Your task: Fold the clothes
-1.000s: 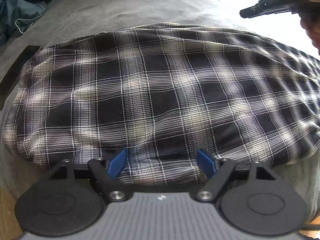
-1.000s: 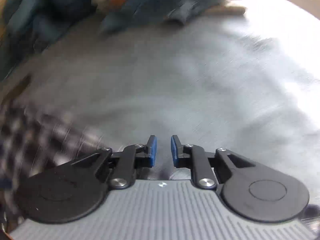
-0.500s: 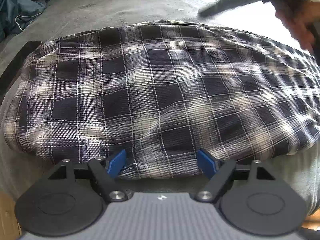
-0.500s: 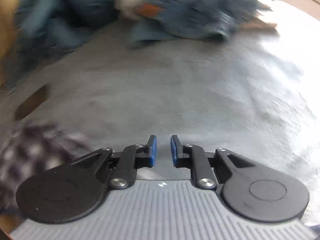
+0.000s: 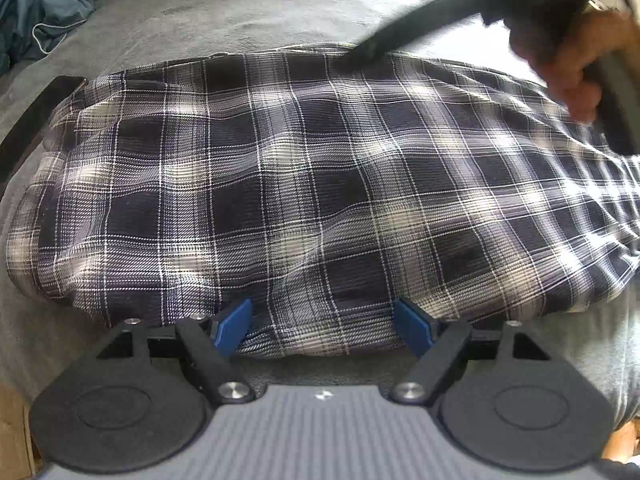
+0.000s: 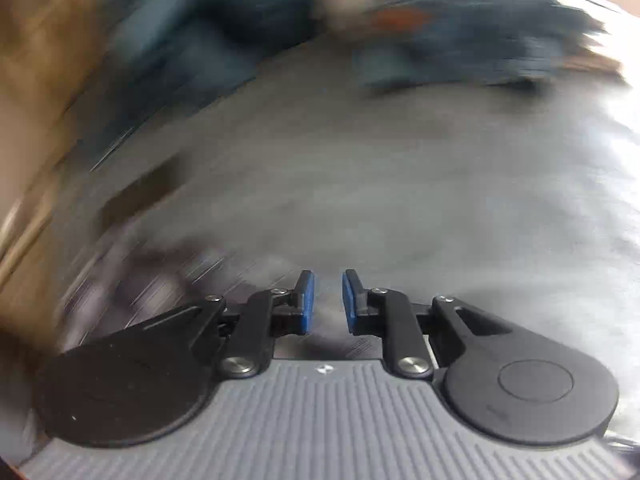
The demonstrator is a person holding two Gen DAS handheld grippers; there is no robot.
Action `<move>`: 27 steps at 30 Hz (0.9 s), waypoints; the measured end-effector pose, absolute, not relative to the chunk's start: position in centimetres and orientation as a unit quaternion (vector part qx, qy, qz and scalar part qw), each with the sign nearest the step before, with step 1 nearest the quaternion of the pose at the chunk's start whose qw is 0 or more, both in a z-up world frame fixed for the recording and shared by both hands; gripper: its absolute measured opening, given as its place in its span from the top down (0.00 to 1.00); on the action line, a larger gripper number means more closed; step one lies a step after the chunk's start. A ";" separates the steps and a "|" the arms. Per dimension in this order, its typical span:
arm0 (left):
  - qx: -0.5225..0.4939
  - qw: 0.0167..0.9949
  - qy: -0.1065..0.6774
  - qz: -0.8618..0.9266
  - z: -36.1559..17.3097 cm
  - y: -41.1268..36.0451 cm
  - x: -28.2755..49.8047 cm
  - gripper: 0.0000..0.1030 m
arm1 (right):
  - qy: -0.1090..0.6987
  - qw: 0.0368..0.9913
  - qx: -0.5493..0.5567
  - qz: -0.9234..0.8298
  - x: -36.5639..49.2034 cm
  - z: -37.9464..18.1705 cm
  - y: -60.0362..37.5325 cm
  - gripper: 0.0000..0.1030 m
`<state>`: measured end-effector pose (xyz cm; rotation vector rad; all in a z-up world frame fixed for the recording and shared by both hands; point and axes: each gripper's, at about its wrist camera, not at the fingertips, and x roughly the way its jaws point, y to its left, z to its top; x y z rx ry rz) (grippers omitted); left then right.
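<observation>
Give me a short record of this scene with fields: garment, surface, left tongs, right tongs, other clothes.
garment: plaid shirt, folded, lying flat
surface: grey blanket
left tongs: open wide, straddling the shirt's near edge, not pressing it
right tongs: narrow gap, nothing between; over the shirt's far edge, held by a hand
other clothes: blue pile at far left, unfolded
</observation>
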<state>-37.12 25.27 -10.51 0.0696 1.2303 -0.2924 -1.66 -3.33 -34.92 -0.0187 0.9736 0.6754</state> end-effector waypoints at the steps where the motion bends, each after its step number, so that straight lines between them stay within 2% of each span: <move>1: 0.033 0.806 0.575 -0.137 -10.6 25.4 -37.1 0.23 | 0.465 0.812 -0.042 0.351 -2.3 -35.2 -1.8 0.86; 4: 0.034 0.807 0.574 -0.137 -10.5 25.6 -37.1 0.23 | 0.473 0.811 -0.085 0.332 -2.3 -36.6 1.4 0.88; 5: 0.031 0.807 0.574 -0.135 -10.4 25.8 -37.1 0.23 | 0.481 0.820 -0.037 0.307 -0.8 -36.7 0.8 0.90; 7: 0.013 0.809 0.575 -0.124 -10.0 26.6 -37.2 0.23 | 0.475 0.839 0.052 0.262 1.4 -36.1 -0.4 0.88; 9: -0.010 0.810 0.575 -0.110 -9.4 27.6 -37.4 0.23 | 0.439 0.862 0.046 0.249 1.0 -33.9 -0.3 0.85; 13: -0.088 0.813 0.574 -0.051 -8.1 31.6 -38.0 0.23 | 0.451 0.836 0.031 0.311 -2.5 -29.6 -2.6 0.85; 16: -0.163 0.806 0.568 0.009 -8.4 33.1 -37.9 0.23 | 0.474 0.813 0.009 0.338 -3.9 -28.8 -2.5 0.84; 19: -0.247 0.794 0.551 0.063 -10.7 39.7 -38.7 0.23 | 0.494 0.789 -0.012 0.365 -5.1 -28.0 -2.3 0.82; 21: -0.299 0.786 0.536 0.082 -12.0 42.5 -38.5 0.24 | 0.486 0.783 -0.023 0.388 -4.5 -27.6 -1.2 0.76; 23: -0.339 0.780 0.519 0.085 -12.6 43.3 -38.1 0.24 | 0.476 0.777 -0.031 0.410 -3.8 -27.3 0.0 0.58; 25: -0.357 0.781 0.506 0.081 -10.1 41.2 -38.2 0.24 | 0.467 0.767 -0.037 0.437 -2.9 -27.2 1.1 0.46; 27: -0.374 0.781 0.493 0.079 -10.8 40.9 -37.0 0.24 | 0.459 0.755 -0.046 0.465 -1.8 -27.6 2.3 0.40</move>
